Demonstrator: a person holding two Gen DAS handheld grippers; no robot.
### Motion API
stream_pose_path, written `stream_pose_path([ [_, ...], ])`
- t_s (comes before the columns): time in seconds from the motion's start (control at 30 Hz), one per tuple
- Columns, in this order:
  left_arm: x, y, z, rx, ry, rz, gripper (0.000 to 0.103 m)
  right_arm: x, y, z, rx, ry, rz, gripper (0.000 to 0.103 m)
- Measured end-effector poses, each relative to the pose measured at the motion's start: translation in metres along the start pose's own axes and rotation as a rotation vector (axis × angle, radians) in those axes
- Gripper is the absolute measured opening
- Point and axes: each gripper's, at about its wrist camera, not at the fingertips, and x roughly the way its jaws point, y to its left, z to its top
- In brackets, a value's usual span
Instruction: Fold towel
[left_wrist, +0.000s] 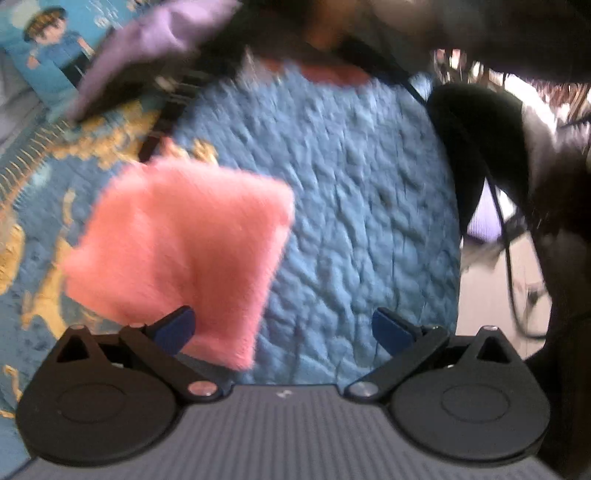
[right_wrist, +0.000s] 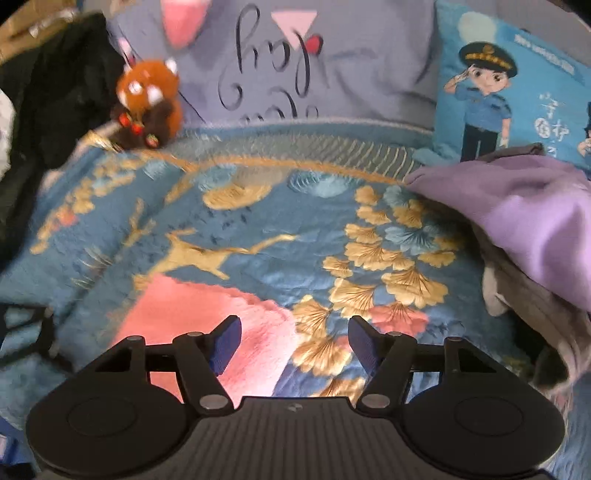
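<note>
A fluffy pink towel (left_wrist: 184, 251), folded into a small square, lies on the blue quilted bedspread (left_wrist: 351, 203). My left gripper (left_wrist: 285, 328) hovers over it with its jaws wide apart. The towel's near corner sits by the left blue fingertip (left_wrist: 177, 328), and nothing is pressed between the pads. In the right wrist view the same pink towel (right_wrist: 184, 321) shows at lower left, partly behind the left fingertip (right_wrist: 225, 345). My right gripper (right_wrist: 294, 343) is open over the gold-flowered bedspread (right_wrist: 388, 258) and holds nothing.
A purple cloth pile (right_wrist: 524, 221) lies at the right beside a cartoon-officer pillow (right_wrist: 509, 85). A brown plush toy (right_wrist: 147, 107) sits at the back left before a lilac pillow (right_wrist: 369, 74). Dark clothing (left_wrist: 469, 147) and a cable (left_wrist: 509, 266) hang at the bed's edge.
</note>
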Motion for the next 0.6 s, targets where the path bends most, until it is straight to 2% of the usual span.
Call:
stream_pose_path([
  [0.07,-0.01,0.009,0.007,-0.012,-0.037,0.008,0.103,-0.01,0.014,-0.013,-0.066,-0.008,0.019,0.064],
  [0.17,-0.008,0.022,0.02,-0.015,-0.041,0.019,0.103,-0.02,0.033,-0.032,-0.159,-0.009,0.03,0.064],
  [0.27,0.012,0.034,0.031,-0.016,0.016,0.011,0.103,-0.013,0.041,-0.048,-0.193,0.018,0.003,0.065],
  [0.37,0.043,0.046,0.026,-0.03,0.13,0.019,0.103,-0.002,0.044,-0.063,-0.206,0.046,-0.023,0.067],
  [0.4,0.047,0.048,0.023,-0.035,0.143,0.021,0.103,0.001,0.045,-0.068,-0.211,0.055,-0.031,0.067],
  [0.57,0.039,0.043,0.018,-0.032,0.127,0.041,0.103,-0.024,0.041,-0.067,-0.187,-0.008,-0.014,0.07],
  [0.6,0.034,0.04,0.018,-0.024,0.118,0.045,0.103,-0.024,0.041,-0.07,-0.198,0.006,-0.017,0.071],
])
